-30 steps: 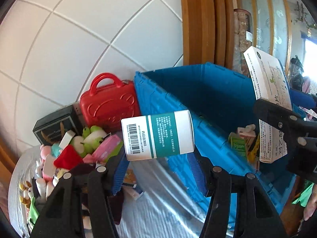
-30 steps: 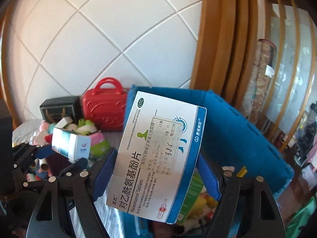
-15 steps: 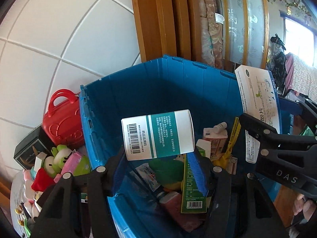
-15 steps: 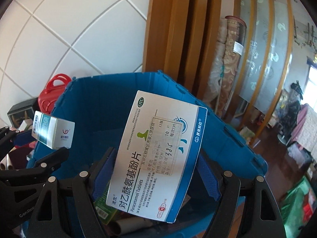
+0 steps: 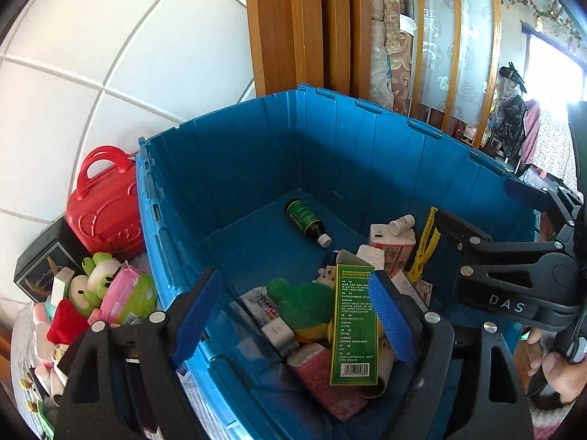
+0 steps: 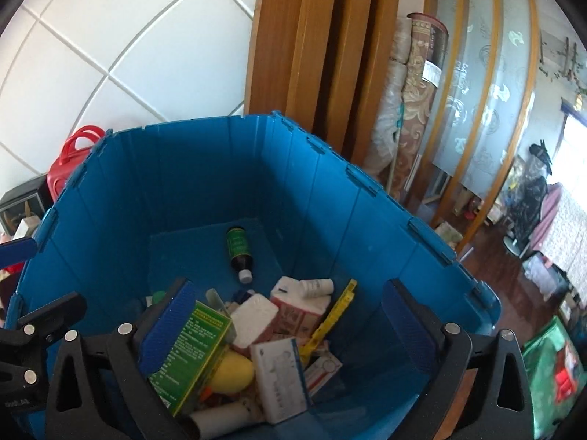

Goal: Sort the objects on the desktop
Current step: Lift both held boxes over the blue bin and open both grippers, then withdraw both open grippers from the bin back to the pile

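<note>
Both sets of my fingers stand open over the blue crate (image 5: 256, 154), having just spread wider, with nothing between them: my left gripper (image 5: 290, 315) and my right gripper (image 6: 290, 326). Down in the crate, a green box (image 6: 190, 352) leans at my right gripper's 9 o'clock, a dark bottle (image 6: 240, 247) lies at 12, and a white box (image 6: 280, 377) rests near 6. Outside, a red case (image 5: 104, 212) sits at the crate's 9 o'clock.
</note>
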